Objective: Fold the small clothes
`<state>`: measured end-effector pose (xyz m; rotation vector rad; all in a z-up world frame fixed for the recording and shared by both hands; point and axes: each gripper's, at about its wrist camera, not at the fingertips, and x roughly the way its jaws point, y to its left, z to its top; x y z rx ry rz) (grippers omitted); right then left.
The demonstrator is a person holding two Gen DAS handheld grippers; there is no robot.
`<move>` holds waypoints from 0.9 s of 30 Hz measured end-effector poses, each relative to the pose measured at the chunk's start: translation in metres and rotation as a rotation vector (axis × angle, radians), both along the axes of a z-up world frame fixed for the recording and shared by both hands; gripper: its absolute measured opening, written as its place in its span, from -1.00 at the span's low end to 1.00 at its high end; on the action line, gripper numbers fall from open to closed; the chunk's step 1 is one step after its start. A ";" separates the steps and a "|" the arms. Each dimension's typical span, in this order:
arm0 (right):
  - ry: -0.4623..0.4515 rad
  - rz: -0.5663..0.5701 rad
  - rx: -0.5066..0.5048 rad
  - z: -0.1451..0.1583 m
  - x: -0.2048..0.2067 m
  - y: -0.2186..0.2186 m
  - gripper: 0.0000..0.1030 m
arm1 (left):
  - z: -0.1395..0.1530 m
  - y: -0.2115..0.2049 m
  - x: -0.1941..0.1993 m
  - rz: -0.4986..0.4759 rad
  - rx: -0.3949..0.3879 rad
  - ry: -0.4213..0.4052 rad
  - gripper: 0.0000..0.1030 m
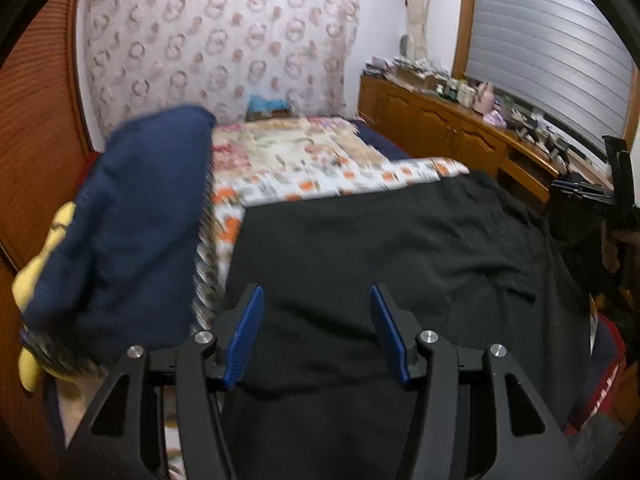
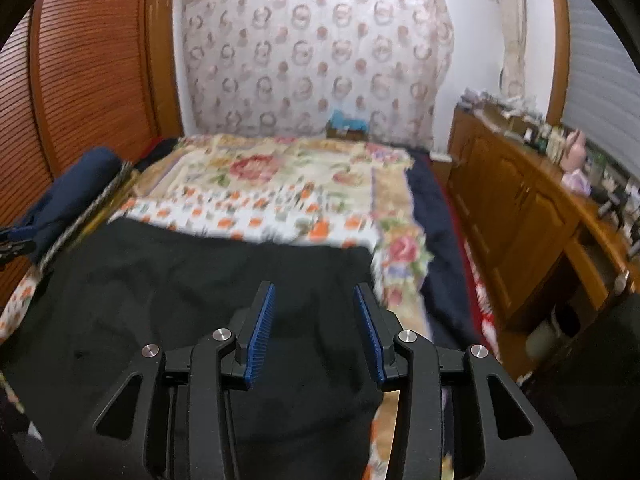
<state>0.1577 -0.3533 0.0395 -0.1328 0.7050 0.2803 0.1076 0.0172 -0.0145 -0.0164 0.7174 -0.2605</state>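
Observation:
A black garment (image 1: 380, 240) lies spread flat on the floral bedspread (image 1: 304, 160); it also shows in the right wrist view (image 2: 180, 280). My left gripper (image 1: 316, 296) is open and empty, hovering over the garment's near part. My right gripper (image 2: 314, 292) is open and empty above the garment's right side, near its right edge. A navy blue cloth (image 1: 132, 220) lies piled at the bed's left edge; it also shows in the right wrist view (image 2: 72, 196). The right gripper's body (image 1: 592, 196) shows at the far right of the left wrist view.
A yellow soft object (image 1: 30, 276) sticks out under the navy cloth. Wooden slatted doors (image 2: 80, 60) stand on the left. A wooden cabinet (image 2: 520, 208) with clutter on top runs along the right. A patterned curtain (image 2: 316, 48) hangs behind the bed.

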 end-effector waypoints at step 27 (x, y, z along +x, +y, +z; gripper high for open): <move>0.070 -0.080 0.028 -0.066 -0.051 -0.033 -0.21 | -0.063 -0.029 -0.005 -0.043 0.112 0.113 0.37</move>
